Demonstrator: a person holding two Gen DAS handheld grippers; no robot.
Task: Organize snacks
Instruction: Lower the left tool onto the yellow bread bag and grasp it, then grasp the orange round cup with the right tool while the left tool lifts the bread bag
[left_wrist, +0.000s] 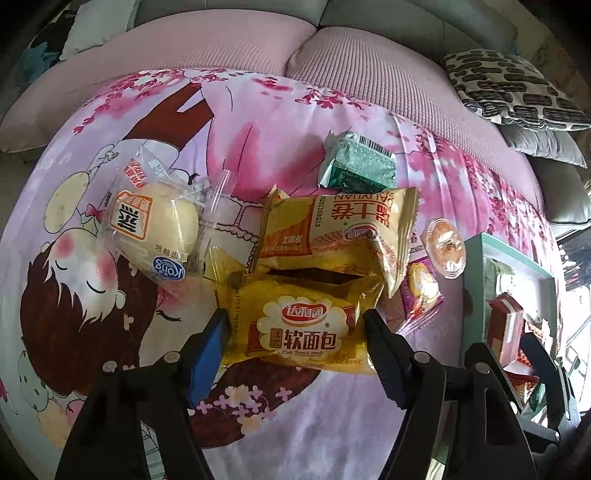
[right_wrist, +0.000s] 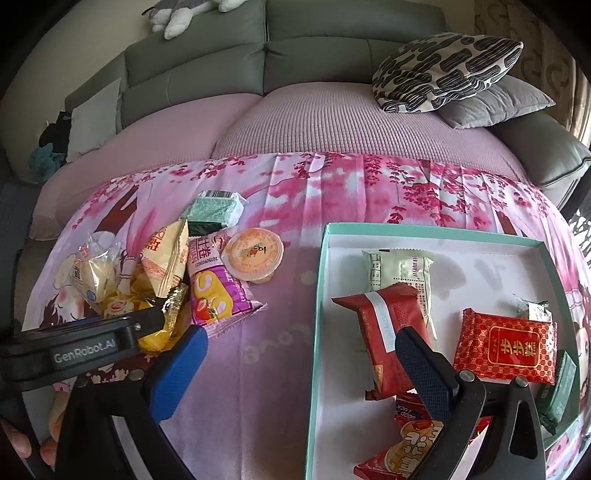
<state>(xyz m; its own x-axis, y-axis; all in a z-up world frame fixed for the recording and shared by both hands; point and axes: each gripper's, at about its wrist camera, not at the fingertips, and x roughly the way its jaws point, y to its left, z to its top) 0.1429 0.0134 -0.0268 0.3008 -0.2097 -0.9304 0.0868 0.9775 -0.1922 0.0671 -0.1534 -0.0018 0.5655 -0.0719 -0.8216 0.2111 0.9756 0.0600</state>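
My left gripper (left_wrist: 295, 325) is shut on a yellow soft-bread packet (left_wrist: 301, 325), its fingers pressing both sides. Behind it lie a second yellow packet (left_wrist: 332, 229), a clear-wrapped bun (left_wrist: 155, 229), a green packet (left_wrist: 358, 162), an orange jelly cup (left_wrist: 445, 247) and a pink roll-cake packet (left_wrist: 421, 291). My right gripper (right_wrist: 301, 347) is open and empty above the cloth, at the left edge of the teal box (right_wrist: 321, 258). The box holds red packets (right_wrist: 391, 332) (right_wrist: 506, 347), a white packet (right_wrist: 399, 273) and others. The left gripper (right_wrist: 147, 321) shows in the right wrist view.
The snacks lie on a pink cartoon-print cloth (right_wrist: 280, 362) spread over a pink sofa seat (right_wrist: 332, 122). Patterned and grey cushions (right_wrist: 443, 70) sit at the back right. The jelly cup (right_wrist: 255, 254) and pink packet (right_wrist: 218, 291) lie between the pile and the box.
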